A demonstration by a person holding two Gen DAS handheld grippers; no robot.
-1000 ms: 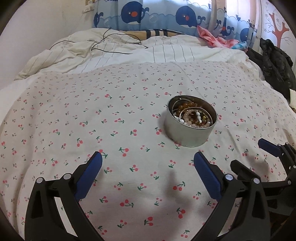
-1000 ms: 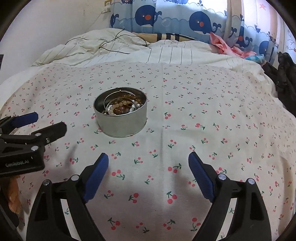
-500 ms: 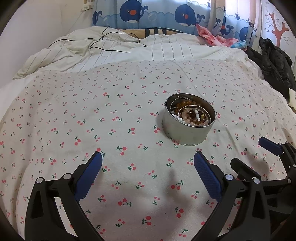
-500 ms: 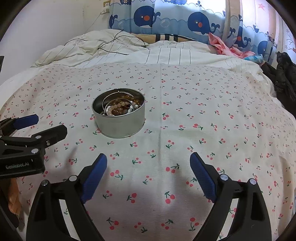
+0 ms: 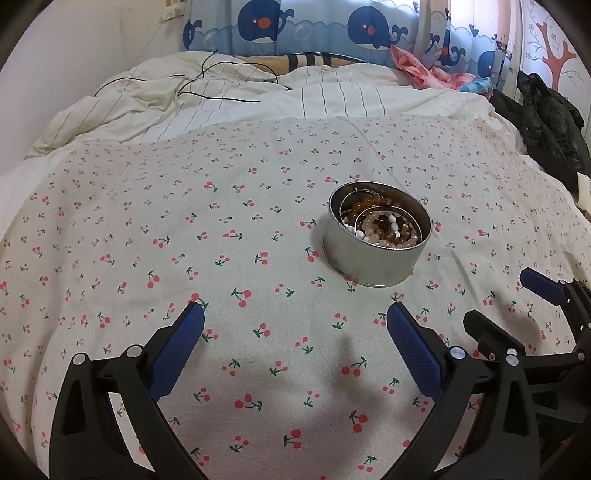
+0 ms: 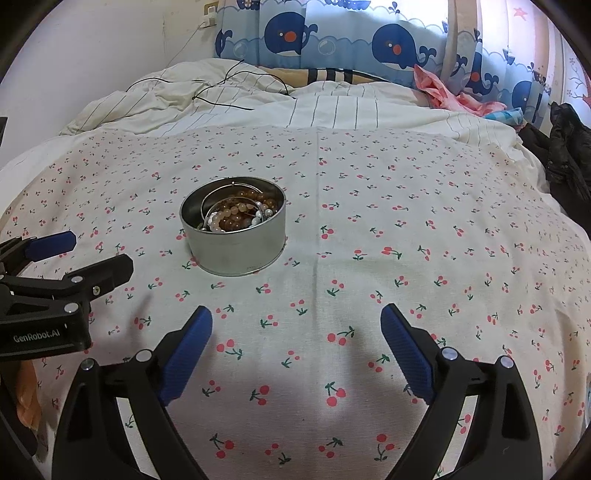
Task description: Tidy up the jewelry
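A round silver tin (image 5: 373,264) (image 6: 236,251) stands on the cherry-print cloth, filled with bead bracelets (image 5: 384,229) (image 6: 236,216) in amber, pink and white, plus thin metal bangles. My left gripper (image 5: 295,332) hovers open over the cloth, below and left of the tin, with nothing between its blue pads. My right gripper (image 6: 296,330) is open too, below and right of the tin, and empty. Each gripper shows in the other's view: the right gripper (image 5: 517,299) at the right edge, the left gripper (image 6: 85,251) at the left edge.
The cherry-print cloth (image 5: 184,229) (image 6: 424,221) covers a bed. Behind it lie a striped duvet (image 5: 295,96), black cables (image 5: 221,79) and whale-print curtains (image 6: 332,33). Dark clothes (image 5: 546,118) pile at the right, pink fabric (image 6: 443,92) near the headboard.
Both grippers have pulled back and risen slightly, so the tin sits a little farther off in both views. Their jaws stay open; the tin has not moved.
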